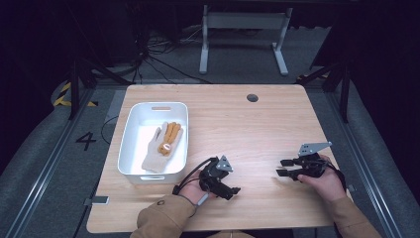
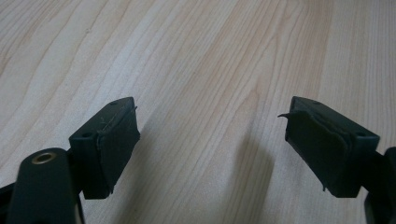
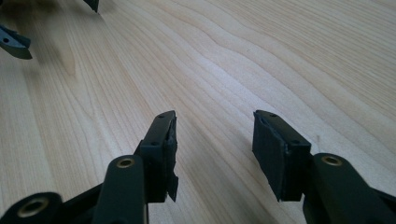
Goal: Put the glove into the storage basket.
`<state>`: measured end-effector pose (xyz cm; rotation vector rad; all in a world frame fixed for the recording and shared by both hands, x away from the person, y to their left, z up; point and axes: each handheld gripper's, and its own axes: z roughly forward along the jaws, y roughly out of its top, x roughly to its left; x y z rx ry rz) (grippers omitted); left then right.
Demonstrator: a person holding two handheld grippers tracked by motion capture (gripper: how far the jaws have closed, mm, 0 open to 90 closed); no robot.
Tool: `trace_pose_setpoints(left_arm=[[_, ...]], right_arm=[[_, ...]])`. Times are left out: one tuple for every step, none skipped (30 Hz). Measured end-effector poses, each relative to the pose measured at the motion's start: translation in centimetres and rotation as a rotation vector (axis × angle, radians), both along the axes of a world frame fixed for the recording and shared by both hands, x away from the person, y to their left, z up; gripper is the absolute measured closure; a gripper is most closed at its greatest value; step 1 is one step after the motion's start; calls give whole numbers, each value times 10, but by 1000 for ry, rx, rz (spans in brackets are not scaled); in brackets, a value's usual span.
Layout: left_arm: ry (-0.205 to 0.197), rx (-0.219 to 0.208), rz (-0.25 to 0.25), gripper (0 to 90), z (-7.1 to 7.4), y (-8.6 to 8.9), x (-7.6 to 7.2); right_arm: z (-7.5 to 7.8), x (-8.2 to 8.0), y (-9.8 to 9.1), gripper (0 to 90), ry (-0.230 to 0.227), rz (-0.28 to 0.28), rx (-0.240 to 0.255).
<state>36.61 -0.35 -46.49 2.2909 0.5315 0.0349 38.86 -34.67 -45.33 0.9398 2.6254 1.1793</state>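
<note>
While a glove [image 1: 162,140] is lying in the white bin [image 1: 130,130] at left, the left gripper [image 1: 236,190] and right gripper [image 1: 281,167] are resting low at the lower frame, jaws apart, gripping nothing, seemingly idle.

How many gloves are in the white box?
2, it seems: a cream glove and an orange glove lying partly on it, both inside the white bin. More could hide underneath.

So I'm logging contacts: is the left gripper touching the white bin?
Apart. The high view shows the left gripper over bare table, with a strip of wood between it and the white bin.
</note>
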Motion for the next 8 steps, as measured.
trace_pose_setpoints(left_arm=[[4, -1, 0, 179, 1, 0, 0], [3, -4, -2, 179, 1, 0, 0], [3, -4, -2, 178, 1, 0, 0], [1, -2, -2, 178, 1, 0, 0], [3, -3, -2, 178, 1, 1, 0], [4, -5, 0, 178, 1, 1, -1], [4, -4, 0, 178, 1, 1, -1], [0, -1, 0, 179, 1, 0, -1]], right_arm=[[0, 0, 0, 510, 0, 0, 0], [0, 0, 0, 509, 0, 0, 1], [0, 0, 0, 509, 0, 0, 1], [0, 0, 0, 509, -3, 3, 1], [0, 1, 0, 509, -4, 0, 3], [1, 1, 1, 508, -5, 0, 5], [1, 1, 1, 508, -5, 0, 5], [1, 1, 1, 508, -8, 0, 5]])
